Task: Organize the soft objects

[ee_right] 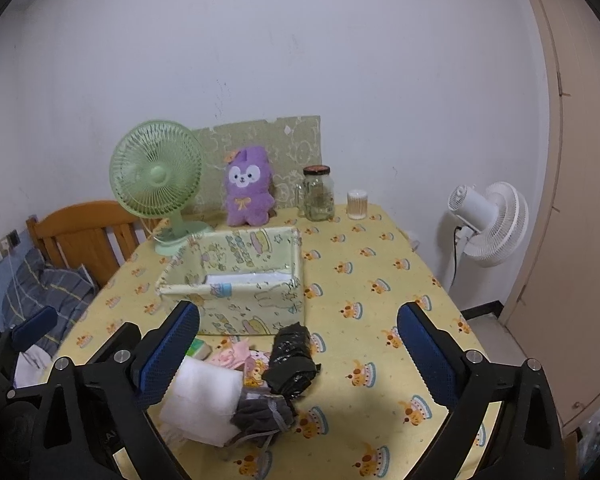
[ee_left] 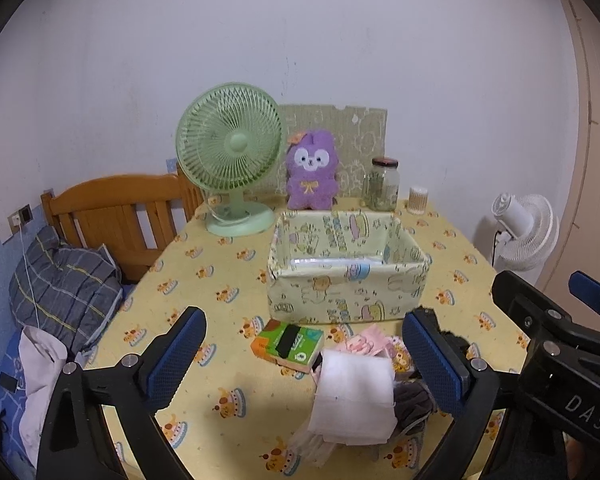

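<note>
White and folded, a soft cloth [ee_right: 202, 402] tops the small heap of soft things near the front edge of the desk [ee_right: 380, 248]. Touching it lie grey socks [ee_right: 266, 412], a black crumpled bag [ee_right: 292, 356], a pink cloth [ee_right: 236, 356] and a green tissue pack [ee_left: 288, 344], all loose and squashy, likely to sag and shift when pinched. They sit bunched just in front of the printed fabric box [ee_right: 236, 280], probably so each can be lifted the short way over its near wall; the box stands open near the middle of the desk and looks empty apart from a shiny liner.

Both tongs hang over the front edge, tilted down toward the heap. The left tongs [ee_left: 300, 360] stand wide with the white cloth and tissue pack between the pads but untouched. The right tongs [ee_right: 296, 360] are wide too, gripping nothing, with the bag and socks in their gap.

Along the far edge stand a green fan [ee_left: 230, 160], a purple plush toy [ee_left: 312, 172], a glass jar [ee_left: 382, 184] and a pot of cotton buds [ee_left: 417, 200].
</note>
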